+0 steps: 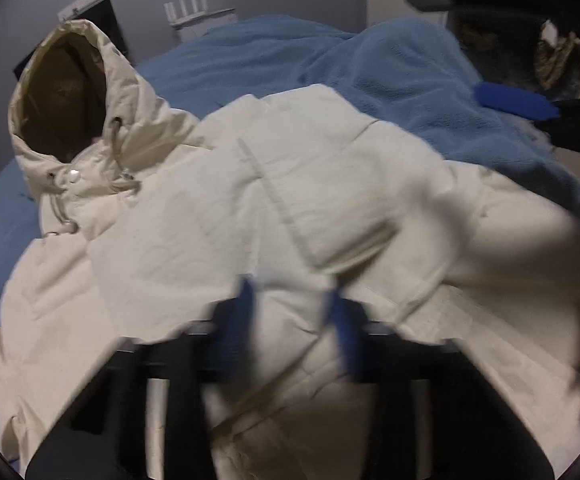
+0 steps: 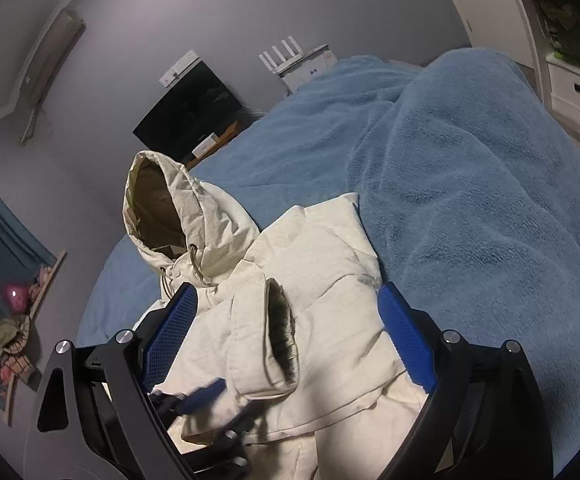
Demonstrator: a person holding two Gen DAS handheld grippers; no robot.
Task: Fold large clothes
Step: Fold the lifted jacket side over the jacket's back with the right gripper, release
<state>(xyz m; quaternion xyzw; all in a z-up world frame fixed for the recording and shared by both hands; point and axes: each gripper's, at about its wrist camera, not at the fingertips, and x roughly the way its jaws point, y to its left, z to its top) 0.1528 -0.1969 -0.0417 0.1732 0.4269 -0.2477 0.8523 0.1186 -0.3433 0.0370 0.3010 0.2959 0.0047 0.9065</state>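
Room: grey walls (image 2: 209, 12) behind a bed under a blue blanket (image 2: 470, 184); we read the bed as the folding surface, wide enough to carry the whole garment.

Left jaws: our left gripper (image 1: 290, 312) is blurred in its own view, its blue pads (image 1: 245, 312) spread apart over cream cloth with nothing pinched between them that we can make out, so we call it released. In the right view it shows low down, just beside the sleeve, likely placed to flatten or catch the lower panel.

Right jaws: our right gripper (image 2: 290, 320) stands wide, one pad (image 2: 173, 332) on each side of the cuff, hovering above the cloth and not closed on it. We take that as lined up for a grasp.

Sleeve: the sleeve (image 2: 261, 344) lies folded across the chest, its dark cuff opening (image 2: 281, 324) facing up, which suggests the arms are being brought inward first.

Jacket: the cream hooded jacket (image 1: 290, 200) lies front up on the blanket, near the bed's closer edge, its body only partly folded.

Hood: the hood (image 1: 65, 92) stands puffed and upright at the far end, with drawcords (image 2: 195, 260) hanging at the collar; we judge it unfolded.

Beyond: a dark screen (image 2: 193, 116) and a white router (image 2: 290, 60) stand against the wall, well apart from the jacket.

Risk: puffy cloth may spring back once let go.
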